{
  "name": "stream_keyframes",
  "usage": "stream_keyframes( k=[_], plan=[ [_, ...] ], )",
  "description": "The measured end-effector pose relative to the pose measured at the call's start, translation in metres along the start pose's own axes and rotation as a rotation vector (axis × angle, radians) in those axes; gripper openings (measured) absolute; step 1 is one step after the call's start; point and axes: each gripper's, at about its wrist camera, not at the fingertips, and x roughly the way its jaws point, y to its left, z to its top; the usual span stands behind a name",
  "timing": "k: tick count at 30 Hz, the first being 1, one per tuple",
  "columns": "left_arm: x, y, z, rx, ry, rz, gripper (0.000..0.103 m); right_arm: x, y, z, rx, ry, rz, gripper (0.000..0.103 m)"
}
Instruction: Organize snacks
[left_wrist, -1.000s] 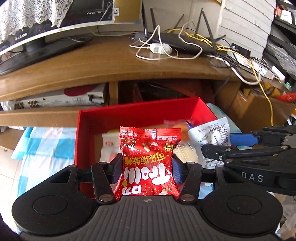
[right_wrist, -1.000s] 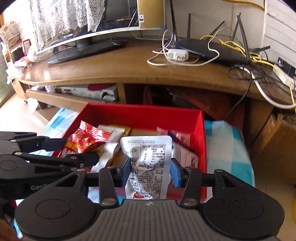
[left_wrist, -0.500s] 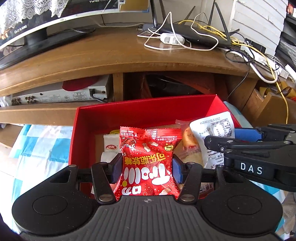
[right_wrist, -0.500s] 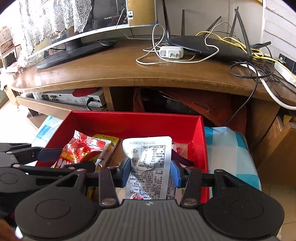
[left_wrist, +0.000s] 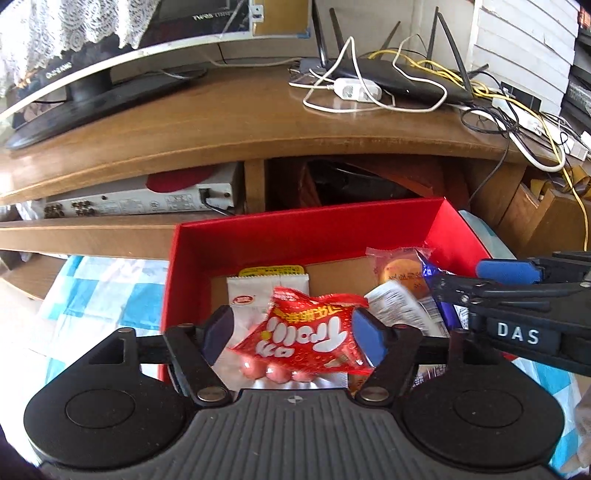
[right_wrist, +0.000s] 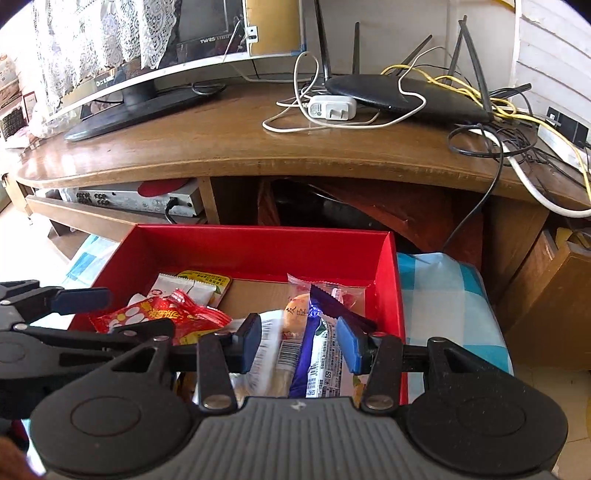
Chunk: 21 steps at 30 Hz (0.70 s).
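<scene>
A red box (left_wrist: 306, 229) (right_wrist: 258, 247) holds several snack packets. My left gripper (left_wrist: 291, 330) is open over the box's near left part. A red snack packet (left_wrist: 306, 332) lies tilted between its pads, loose; it also shows in the right wrist view (right_wrist: 162, 315). My right gripper (right_wrist: 295, 341) is open over the box's near right part. A white packet (right_wrist: 266, 343) with a barcode lies below it among other packets; it also shows in the left wrist view (left_wrist: 399, 306). A clear-wrapped cake (left_wrist: 399, 271) (right_wrist: 299, 314) lies behind.
The box sits on a blue checked cloth (left_wrist: 99, 291) (right_wrist: 443, 284) in front of a wooden desk (left_wrist: 240, 122). The desk carries a monitor (right_wrist: 140, 74), a router (right_wrist: 402, 94), a charger (right_wrist: 330, 107) and tangled cables. A silver device (left_wrist: 136, 201) sits on the lower shelf.
Both grippers have opened. The red packet has tipped over and dropped between the left pads. The white packet has fallen from the right gripper into the box.
</scene>
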Motion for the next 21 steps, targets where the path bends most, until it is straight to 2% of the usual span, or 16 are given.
stream_keyframes(
  k=[9,15,21],
  plan=[
    [-0.037,0.002,-0.004,-0.020,-0.067,0.046,0.093,-0.040,0.006,-0.006,0.000,-0.039,-0.003,0.076],
    [-0.073,0.005,-0.017,-0.039,-0.129,0.036,0.103,-0.072,0.005,-0.018,0.026,-0.062,0.004,0.076],
    [-0.105,0.006,-0.038,-0.049,-0.158,0.000,0.103,-0.104,0.011,-0.037,0.033,-0.073,0.025,0.076]
  ],
)
